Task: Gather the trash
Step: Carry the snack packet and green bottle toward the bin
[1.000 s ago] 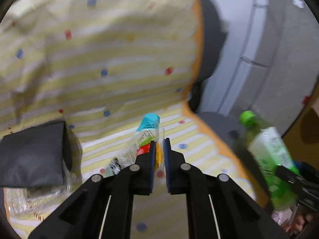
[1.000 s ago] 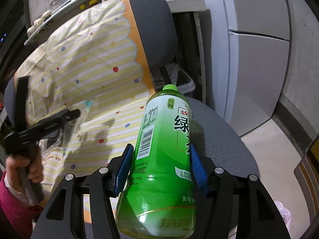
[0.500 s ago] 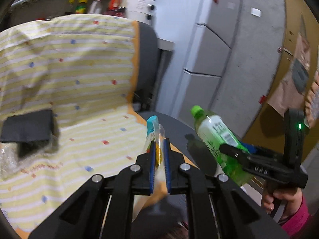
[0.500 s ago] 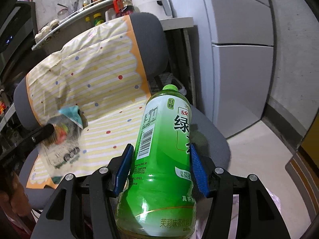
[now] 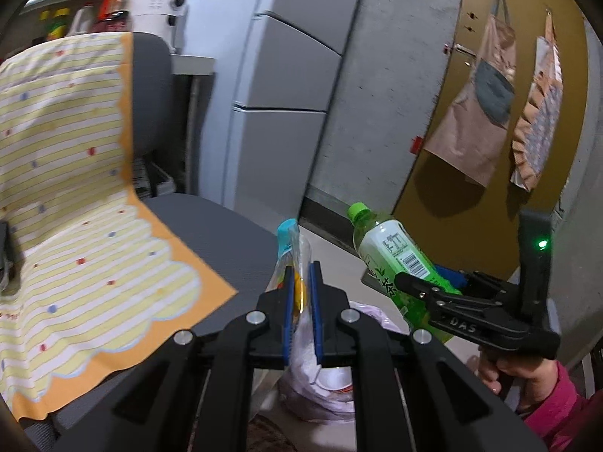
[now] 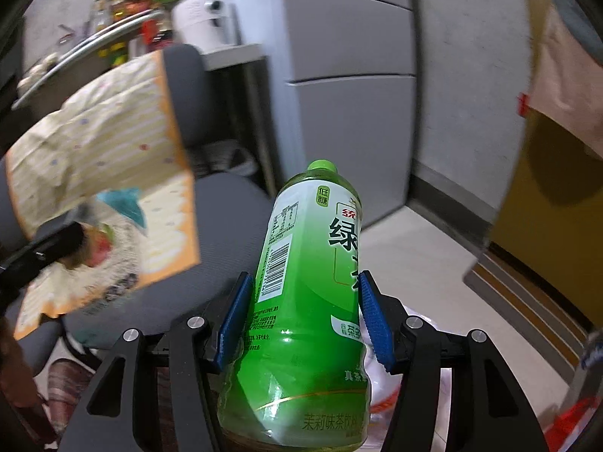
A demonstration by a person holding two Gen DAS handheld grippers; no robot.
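My left gripper (image 5: 301, 275) is shut on a clear snack wrapper (image 5: 289, 241) with a teal top, held in the air past the chair's front edge. In the right wrist view that wrapper (image 6: 113, 233) shows blurred at the left. My right gripper (image 6: 305, 301) is shut on a green tea bottle (image 6: 312, 286) with a green cap, tilted, its blue pads pressing both sides. The left wrist view shows the same bottle (image 5: 392, 252) to the right of the wrapper. A pale plastic bag (image 5: 324, 388) with a paper cup inside lies on the floor below both grippers.
A grey office chair (image 5: 211, 226) with a yellow striped dotted cloth (image 5: 68, 203) stands at the left. Grey cabinets (image 5: 286, 86) and a concrete wall are behind. A mustard door (image 5: 490, 120) with hanging paper bags is at the right. A hand in a pink sleeve (image 5: 542, 395) holds the right gripper.
Both grippers swung right, away from the chair seat, carrying the wrapper and the bottle. The chair slid to the left of both views and the floor bag came into view below.
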